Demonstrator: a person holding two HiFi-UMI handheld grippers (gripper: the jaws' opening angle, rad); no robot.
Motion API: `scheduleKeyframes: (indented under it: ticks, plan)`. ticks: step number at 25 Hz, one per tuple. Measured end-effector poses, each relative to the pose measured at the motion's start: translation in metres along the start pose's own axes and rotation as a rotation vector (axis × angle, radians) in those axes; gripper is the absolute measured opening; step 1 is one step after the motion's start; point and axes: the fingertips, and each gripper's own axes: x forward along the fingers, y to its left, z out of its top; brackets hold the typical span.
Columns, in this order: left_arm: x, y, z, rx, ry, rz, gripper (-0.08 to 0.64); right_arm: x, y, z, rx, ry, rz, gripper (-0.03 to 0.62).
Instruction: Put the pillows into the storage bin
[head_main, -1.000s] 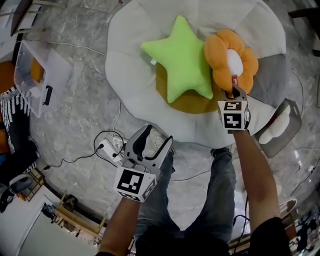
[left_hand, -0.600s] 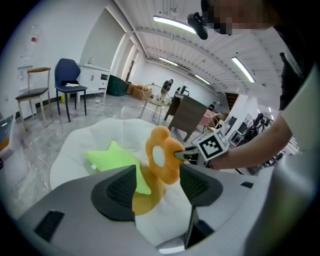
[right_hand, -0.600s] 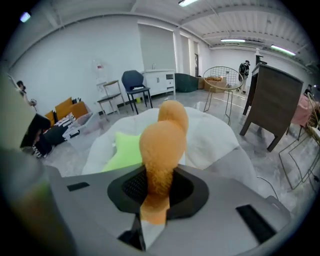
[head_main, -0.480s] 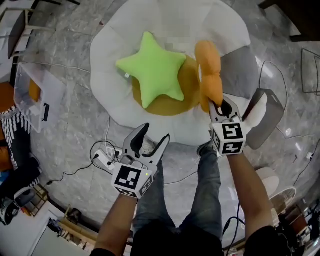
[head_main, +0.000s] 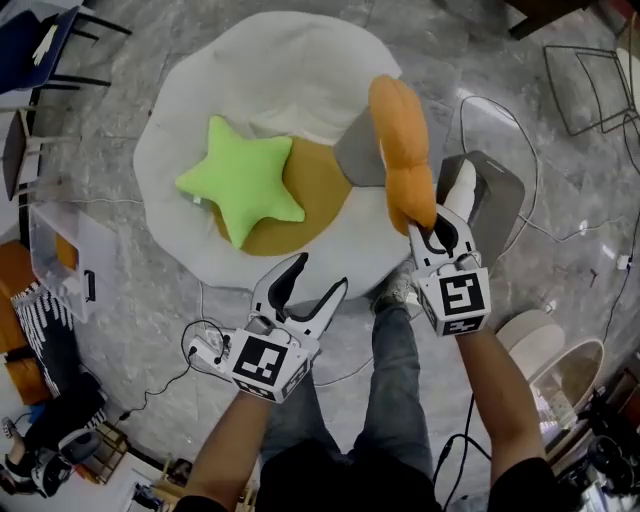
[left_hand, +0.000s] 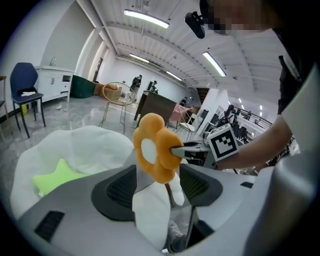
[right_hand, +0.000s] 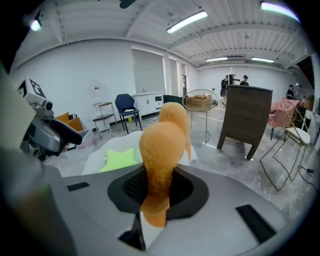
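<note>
Orange flower pillow (head_main: 403, 160) pinched by a petal in the right gripper (head_main: 437, 232), right of centre; left gripper (head_main: 318, 277) jaws wide, nothing between them (lower centre); green star pillow (head_main: 243, 183) lies on white cushion (head_main: 290, 70), upper left.

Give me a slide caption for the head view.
Right gripper holds orange flower pillow aloft; left gripper open; green star pillow on white cushion.
</note>
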Motion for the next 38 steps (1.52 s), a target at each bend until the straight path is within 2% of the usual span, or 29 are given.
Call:
scheduleKeyframes:
  ticks: [10, 18, 27, 38]
  plan:
    - [0.082, -0.108, 0.022, 0.098, 0.051, -0.136, 0.282, -0.102, -0.125, -0.018, 0.083, -0.066, -0.185, 0.083]
    - [0.121, -0.161, 0.008, 0.142, 0.125, -0.21, 0.282, -0.152, -0.189, -0.082, 0.172, -0.015, -0.304, 0.083]
    - [0.158, -0.178, -0.015, 0.161, 0.207, -0.248, 0.282, -0.144, -0.204, -0.167, 0.302, 0.116, -0.342, 0.084]
    - [0.172, -0.157, -0.025, 0.16, 0.268, -0.218, 0.282, -0.093, -0.201, -0.246, 0.384, 0.265, -0.332, 0.087]
